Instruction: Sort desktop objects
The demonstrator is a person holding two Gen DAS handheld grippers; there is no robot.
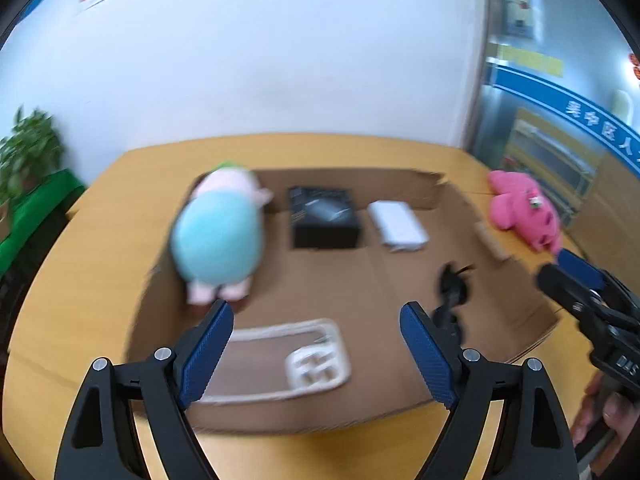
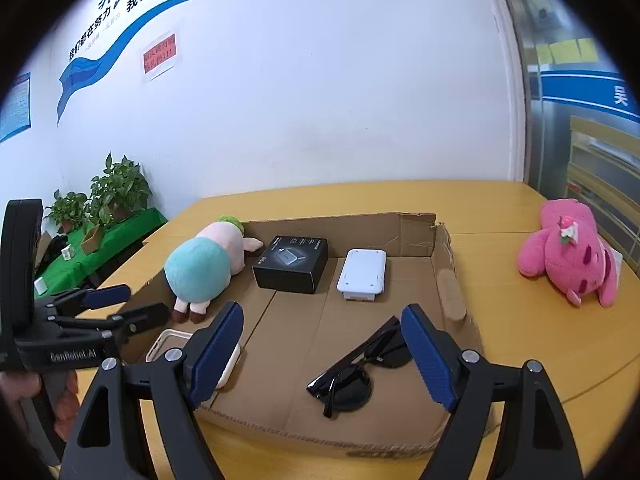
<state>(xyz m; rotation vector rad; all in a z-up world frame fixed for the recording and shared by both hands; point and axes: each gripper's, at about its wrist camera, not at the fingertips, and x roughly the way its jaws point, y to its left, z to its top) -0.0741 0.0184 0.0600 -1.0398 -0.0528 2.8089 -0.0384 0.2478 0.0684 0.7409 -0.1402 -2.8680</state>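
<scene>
A flattened cardboard box (image 2: 304, 320) lies on the yellow table (image 2: 520, 360). On it are a blue and pink plush (image 2: 204, 264), a black box (image 2: 292, 264), a white device (image 2: 362, 274), black sunglasses (image 2: 356, 372) and a white tray (image 1: 312, 360). A pink plush (image 2: 568, 256) lies on the table to the right of the cardboard. My left gripper (image 1: 316, 344) is open and empty above the white tray. My right gripper (image 2: 320, 344) is open and empty above the sunglasses. The left wrist view is blurred.
Potted plants (image 2: 108, 196) stand on a green-covered surface (image 2: 92, 252) to the left of the table. A white wall is behind the table, and a glass door (image 2: 584, 120) is at the right. The cardboard has a raised back flap (image 2: 352, 228).
</scene>
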